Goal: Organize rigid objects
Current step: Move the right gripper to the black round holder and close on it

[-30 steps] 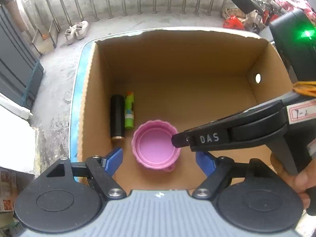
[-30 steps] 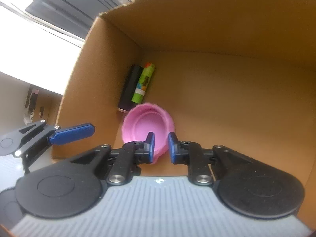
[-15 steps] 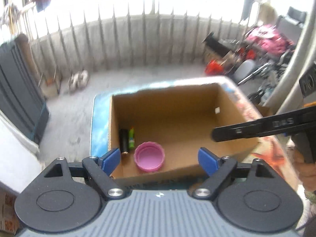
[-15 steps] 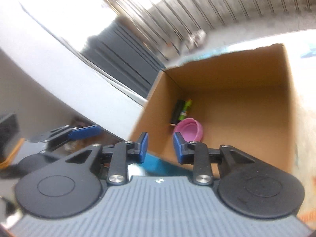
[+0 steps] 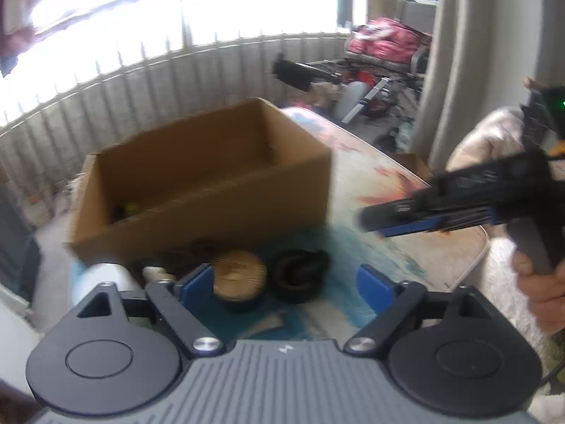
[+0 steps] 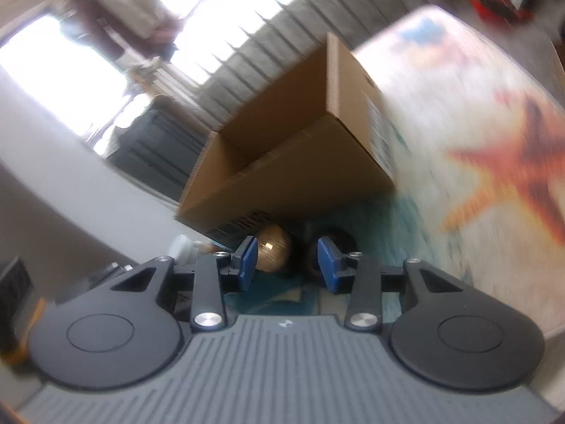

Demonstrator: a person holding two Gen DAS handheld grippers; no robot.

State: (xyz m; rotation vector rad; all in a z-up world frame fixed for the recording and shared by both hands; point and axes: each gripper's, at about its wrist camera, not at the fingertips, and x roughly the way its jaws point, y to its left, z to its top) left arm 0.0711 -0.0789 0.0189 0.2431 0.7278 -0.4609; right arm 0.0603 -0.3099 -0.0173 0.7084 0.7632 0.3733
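Observation:
An open cardboard box (image 5: 197,190) stands on the patterned table; a black tube and a green stick show dimly inside it (image 5: 123,210). In front of the box lie a round wooden lid (image 5: 240,275), a black ring-shaped object (image 5: 300,272) and a white bottle (image 5: 102,279). My left gripper (image 5: 286,284) is open and empty above the lid and ring. My right gripper (image 6: 286,263) is open and empty, low over the table, facing the wooden lid (image 6: 273,252) and the dark ring (image 6: 335,243). It also shows in the left wrist view (image 5: 406,217).
The table (image 6: 459,113) has a starfish print and extends to the right of the box (image 6: 300,155). A metal railing (image 5: 141,81) runs behind the table. Clutter and a pink bundle (image 5: 381,40) sit at the far right. The frames are blurred.
Both grippers have pulled back out of the box and dropped toward the items in front of it. The pink lid stays in the box. The right gripper's jaws have opened wider.

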